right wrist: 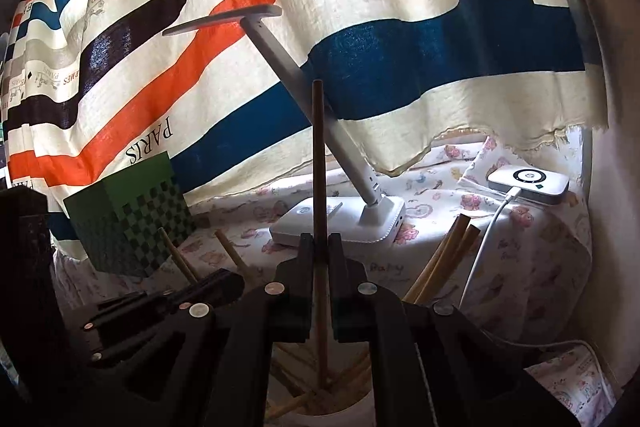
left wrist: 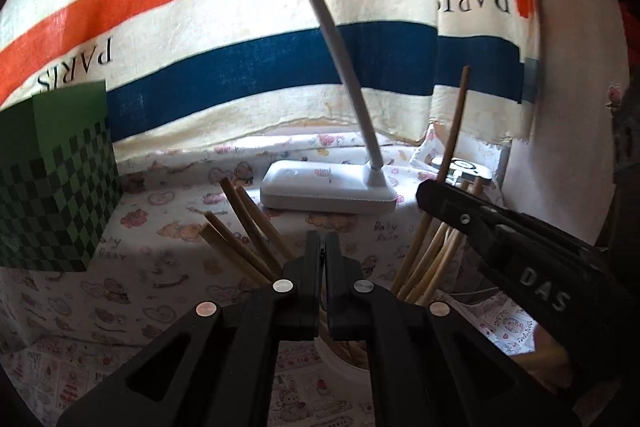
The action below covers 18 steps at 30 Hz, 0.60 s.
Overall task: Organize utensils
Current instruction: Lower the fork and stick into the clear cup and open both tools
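My right gripper (right wrist: pixel 319 247) is shut on a dark brown chopstick (right wrist: pixel 319 163) that stands upright, its lower end down in a white cup (right wrist: pixel 360 407) with several bamboo chopsticks (right wrist: pixel 440 263) leaning out. In the left wrist view the same cup (left wrist: pixel 344 359) lies under my left gripper (left wrist: pixel 323 247), whose fingers are together with nothing seen between them. Bamboo chopsticks (left wrist: pixel 240 227) fan out on both sides. The right gripper (left wrist: pixel 500 239) comes in from the right, with the dark chopstick (left wrist: pixel 456 123) rising from it.
A white desk lamp (left wrist: pixel 328 191) stands behind the cup on a cartoon-print cloth (left wrist: pixel 160 267). A green checkered box (left wrist: pixel 52 179) is at the left. A white charger with cable (right wrist: pixel 528 183) sits at the right. A striped cloth (left wrist: pixel 260 47) hangs behind.
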### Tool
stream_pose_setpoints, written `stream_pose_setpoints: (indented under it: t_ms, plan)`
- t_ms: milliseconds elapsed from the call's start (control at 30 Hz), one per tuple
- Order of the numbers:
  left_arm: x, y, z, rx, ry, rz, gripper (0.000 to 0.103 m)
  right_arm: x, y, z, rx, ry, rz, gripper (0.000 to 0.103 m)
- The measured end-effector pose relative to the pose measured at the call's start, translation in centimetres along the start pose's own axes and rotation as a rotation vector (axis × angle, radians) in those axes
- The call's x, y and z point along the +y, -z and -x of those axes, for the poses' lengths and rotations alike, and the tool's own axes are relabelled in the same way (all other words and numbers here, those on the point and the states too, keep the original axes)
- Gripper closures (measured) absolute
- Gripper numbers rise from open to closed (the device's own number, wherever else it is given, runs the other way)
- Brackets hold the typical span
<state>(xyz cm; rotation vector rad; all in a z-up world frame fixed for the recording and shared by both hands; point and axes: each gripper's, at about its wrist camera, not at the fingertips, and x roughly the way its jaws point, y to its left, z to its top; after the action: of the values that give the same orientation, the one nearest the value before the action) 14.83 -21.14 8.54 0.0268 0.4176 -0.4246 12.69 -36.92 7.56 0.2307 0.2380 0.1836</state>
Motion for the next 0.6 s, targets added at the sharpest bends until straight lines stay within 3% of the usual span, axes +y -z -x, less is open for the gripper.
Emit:
stream_pose_setpoints:
  t_ms: [100, 167, 200, 233, 300, 367, 433, 467, 600]
  plan:
    - [0.2, -0.4, 1.3, -0.039, -0.046, -0.016, 0.095, 0.0, -0.2, 0.0, 0.017, -0.029, -0.016, 0.095]
    - [0.9, -0.7, 2.3, -0.067, -0.079, 0.005, 0.072, 0.2, -0.4, 0.0, 0.027, -0.049, -0.022, 0.094]
    - [1.4, -0.8, 2.8, -0.08, -0.081, 0.012, 0.069, 0.4, -0.4, 0.0, 0.036, -0.056, -0.014, 0.094]
    - [1.8, -0.9, 3.3, -0.089, -0.09, 0.012, 0.067, 0.7, -0.5, 0.0, 0.044, -0.05, -0.001, 0.09]
    - [2.6, -0.9, 4.1, -0.102, -0.113, 0.01, 0.067, 1.0, -0.5, 0.1, 0.038, -0.026, 0.008, 0.071]
    - [3.6, -0.8, 4.7, -0.102, -0.133, 0.015, 0.066, 1.1, -0.6, -0.1, 0.043, 0.012, 0.014, 0.071]
    - [4.7, -0.5, 5.2, -0.093, -0.142, 0.024, 0.066, 0.9, -0.7, -0.4, 0.048, 0.027, 0.012, 0.075]
    - [5.1, -0.4, 5.3, -0.087, -0.145, 0.027, 0.066, 0.8, -0.8, -0.4, 0.031, 0.039, 0.005, 0.095]
    - [6.7, 0.2, 6.0, -0.053, -0.165, 0.011, 0.066, 0.7, -2.6, -0.9, 0.051, 0.048, 0.022, 0.096]
